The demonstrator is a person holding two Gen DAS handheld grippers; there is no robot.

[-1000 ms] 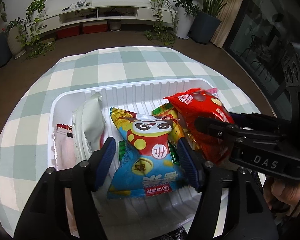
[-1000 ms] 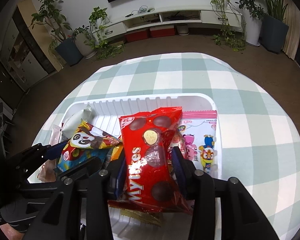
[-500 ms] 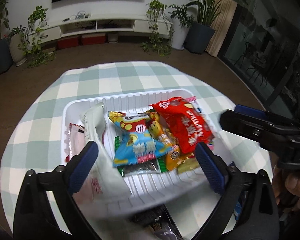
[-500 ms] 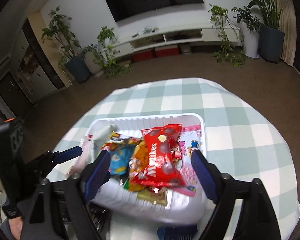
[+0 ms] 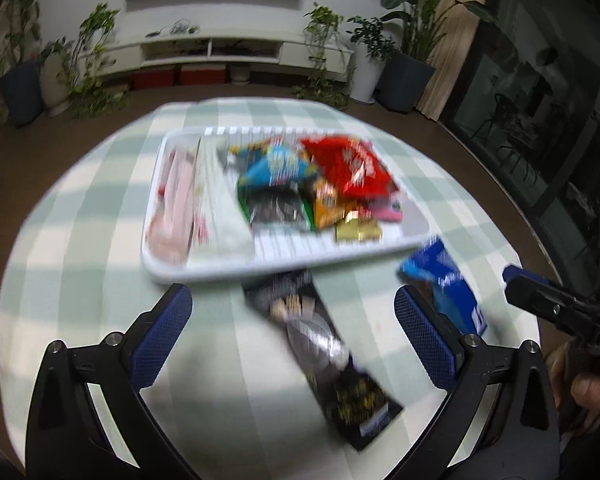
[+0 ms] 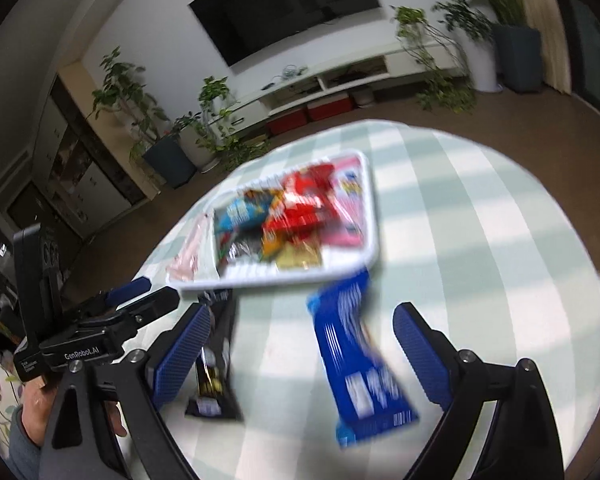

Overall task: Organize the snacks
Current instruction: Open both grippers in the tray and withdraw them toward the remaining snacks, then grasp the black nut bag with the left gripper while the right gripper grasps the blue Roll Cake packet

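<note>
I am holding my left gripper [image 5: 293, 322] over the table, and its blue fingers [image 5: 162, 332] are spread wide with nothing pinched. My right gripper [image 6: 302, 346] is opening its jaws wider right now, and its pads are not pressing on anything.

The white tray [image 5: 204, 270] is my landmark. Inside it, snacks are lying in a pile: a red bag [image 5: 350, 168] toward the right, a blue and yellow bag [image 5: 274, 166] in the middle, a small gold pack [image 5: 358, 230] near the front edge, and a pink pack [image 5: 172, 200] at the left side. The words on these bags are too blurry to read.

Two snacks are lying on the table, outside the tray. A long black packet [image 5: 324, 350] is sticking out from the tray's front edge toward me. A blue packet [image 6: 354, 356] is lying just in front of the tray's front right corner. I cannot read its white writing either.

In the right wrist view, my other gripper is showing a label that reads "GenRobot.AI". My hand [image 6: 36, 404] is wrapping around its handle.

The table is round, and a cloth with pale green and white squares [image 5: 84, 216] is covering it. Behind the tray, across a brown floor, a black TV [image 6: 288, 8] is hanging on a white wall over a low white shelf [image 5: 216, 50]. Green plants in pots [image 5: 404, 76] are standing beside the shelf.
</note>
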